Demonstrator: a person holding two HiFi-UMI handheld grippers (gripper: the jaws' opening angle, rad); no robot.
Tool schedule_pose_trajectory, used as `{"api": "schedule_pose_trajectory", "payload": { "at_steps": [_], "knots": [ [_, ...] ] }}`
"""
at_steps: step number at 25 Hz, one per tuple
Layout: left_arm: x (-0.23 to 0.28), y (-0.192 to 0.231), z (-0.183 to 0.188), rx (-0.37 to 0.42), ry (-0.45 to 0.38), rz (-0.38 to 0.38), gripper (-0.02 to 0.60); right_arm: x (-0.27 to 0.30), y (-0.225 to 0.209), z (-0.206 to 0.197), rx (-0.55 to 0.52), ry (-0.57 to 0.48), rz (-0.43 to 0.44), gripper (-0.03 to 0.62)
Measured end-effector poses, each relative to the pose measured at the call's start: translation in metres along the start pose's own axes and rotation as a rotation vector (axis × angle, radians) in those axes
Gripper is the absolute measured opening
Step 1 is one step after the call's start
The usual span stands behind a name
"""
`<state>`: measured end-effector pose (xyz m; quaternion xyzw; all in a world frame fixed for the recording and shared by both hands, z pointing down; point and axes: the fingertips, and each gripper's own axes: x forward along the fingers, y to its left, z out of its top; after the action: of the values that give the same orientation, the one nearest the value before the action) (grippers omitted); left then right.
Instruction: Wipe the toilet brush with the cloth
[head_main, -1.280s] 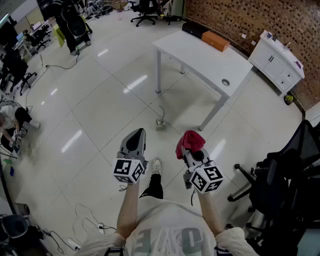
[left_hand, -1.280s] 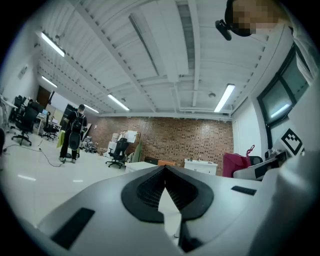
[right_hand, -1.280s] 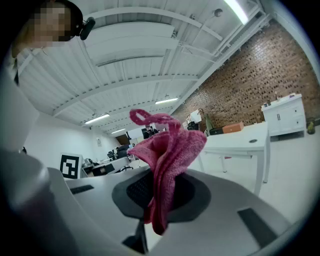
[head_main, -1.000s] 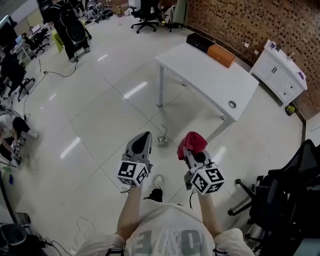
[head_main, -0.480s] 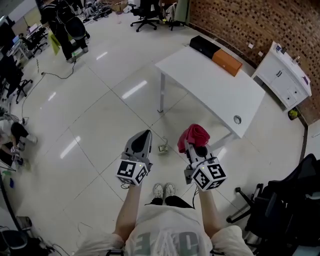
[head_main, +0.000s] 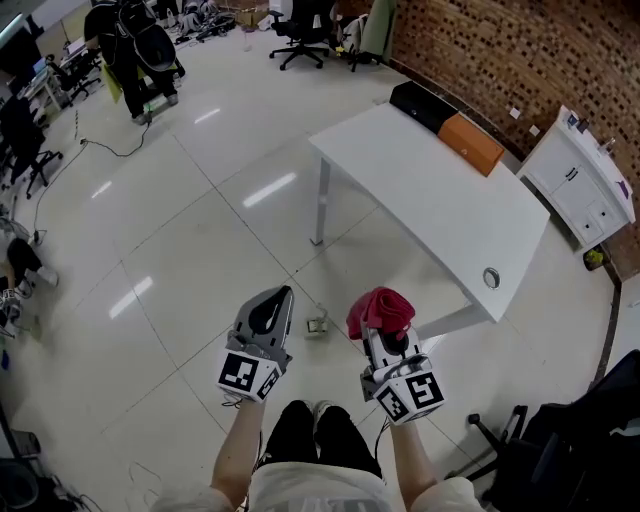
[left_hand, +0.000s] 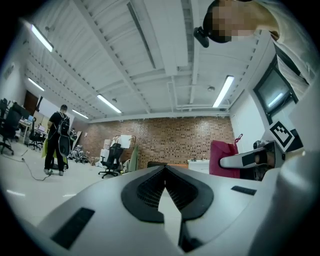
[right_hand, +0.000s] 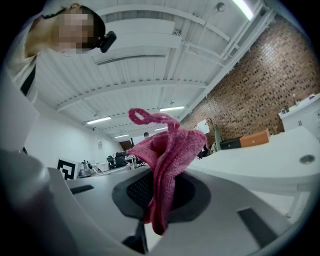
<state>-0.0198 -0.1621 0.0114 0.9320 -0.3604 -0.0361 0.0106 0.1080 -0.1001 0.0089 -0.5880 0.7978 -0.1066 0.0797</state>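
Nearer than before stands the one white table (head_main: 430, 195). Of our two grippers, the left gripper (head_main: 274, 303) is closed and empty; the right gripper (head_main: 380, 335) clamps our single red cloth (head_main: 381, 308).

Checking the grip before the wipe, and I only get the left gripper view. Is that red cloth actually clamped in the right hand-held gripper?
Observer: Yes. In the right gripper view the red cloth is pinched between the shut jaws of the right hand-held gripper, and it bunches up above them.
Operator: Toilet brush anywhere?
Observer: Not in any view. The head view shows a white table ahead, with an orange box and a black box at its far end.
Operator: Anything on the floor ahead?
Observer: A small object lies on the floor near the table's leg. It is too small to identify.
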Motion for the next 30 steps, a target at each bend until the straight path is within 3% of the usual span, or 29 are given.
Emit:
{"api": "schedule_pose_trajectory", "payload": {
  "at_steps": [7, 11, 14, 17, 20, 27, 30],
  "knots": [
    [0.012, 0.062, -0.306, -0.051, -0.073, 0.05, 0.005, 0.046, -0.098, -0.293, -0.044, -0.068, 0.017, 0.032],
    [0.001, 0.083, -0.431, -0.041, -0.122, 0.041, 0.005, 0.056, -0.143, -0.43, -0.032, -0.093, 0.027, 0.032],
    [-0.008, 0.094, -0.485, -0.032, -0.126, 0.043, 0.005, 0.064, -0.18, -0.497, -0.079, -0.07, 0.014, 0.032],
    [-0.019, 0.093, -0.531, -0.03, -0.039, 0.053, 0.005, 0.064, -0.206, -0.546, -0.023, -0.004, -0.024, 0.032],
    [-0.019, 0.094, -0.569, -0.01, -0.01, 0.048, 0.005, 0.071, -0.217, -0.581, -0.014, 0.007, 0.001, 0.032],
    [-0.002, 0.069, -0.701, -0.082, -0.012, -0.051, 0.005, 0.09, -0.269, -0.722, 0.013, 0.047, 0.051, 0.032],
    [0.001, 0.065, -0.741, -0.12, -0.009, -0.038, 0.005, 0.105, -0.293, -0.779, 0.069, 0.103, 0.042, 0.031]
  ]
}}
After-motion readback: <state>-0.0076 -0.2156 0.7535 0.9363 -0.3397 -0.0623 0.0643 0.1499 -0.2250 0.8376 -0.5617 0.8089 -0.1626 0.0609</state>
